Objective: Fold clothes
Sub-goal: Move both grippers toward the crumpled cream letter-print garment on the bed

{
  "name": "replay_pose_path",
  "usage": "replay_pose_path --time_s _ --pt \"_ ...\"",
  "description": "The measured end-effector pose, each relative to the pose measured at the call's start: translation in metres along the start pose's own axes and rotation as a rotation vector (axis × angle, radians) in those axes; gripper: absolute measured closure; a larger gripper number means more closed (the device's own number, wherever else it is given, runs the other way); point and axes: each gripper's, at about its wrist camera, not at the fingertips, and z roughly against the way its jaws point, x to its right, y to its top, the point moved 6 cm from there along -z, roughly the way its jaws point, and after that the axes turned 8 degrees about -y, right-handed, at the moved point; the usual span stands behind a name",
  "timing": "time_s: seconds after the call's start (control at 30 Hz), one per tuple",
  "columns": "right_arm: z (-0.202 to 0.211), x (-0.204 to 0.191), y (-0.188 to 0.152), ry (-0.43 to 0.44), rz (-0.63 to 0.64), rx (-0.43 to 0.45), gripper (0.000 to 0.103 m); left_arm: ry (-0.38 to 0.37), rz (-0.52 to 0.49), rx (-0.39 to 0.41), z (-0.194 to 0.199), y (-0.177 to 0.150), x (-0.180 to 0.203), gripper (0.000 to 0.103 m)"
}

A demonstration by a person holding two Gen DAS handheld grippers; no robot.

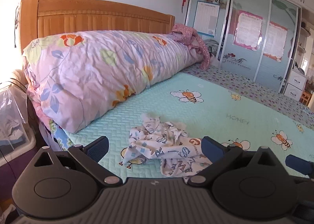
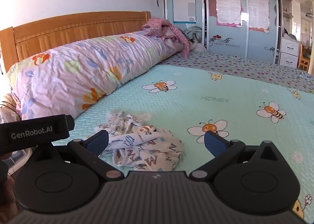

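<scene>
Bedroom with a mint bee-print bed mat (image 2: 225,94), rolled floral quilt (image 1: 98,70) against the wooden headboard (image 1: 94,17). Letter-print garment (image 2: 141,143) crumpled in a heap near the mat's front edge, not folded. Left gripper (image 1: 155,150) and right gripper (image 2: 156,141) spread wide, empty, hovering close. Spreading flat and folding all left.

bed (image 2: 235,110), mint bee-print mat: crumpled letter-print garment (image 2: 145,145), rolled floral quilt (image 2: 88,70)
</scene>
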Motion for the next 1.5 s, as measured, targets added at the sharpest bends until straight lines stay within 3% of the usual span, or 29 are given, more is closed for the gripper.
replay_pose_path --time_s 0.13,0.47,1.5 --pt "-0.001 0.001 0.002 0.021 -0.016 0.005 0.000 -0.002 0.004 0.003 -0.002 -0.002 0.004 0.000" --pt "-0.001 0.005 -0.001 -0.021 0.006 -0.001 0.000 -0.006 0.042 -0.011 0.002 0.003 -0.006 0.000" --pt "-0.012 0.022 -0.005 -0.046 -0.029 -0.068 0.000 -0.002 0.014 -0.060 -0.007 0.003 0.002 0.000"
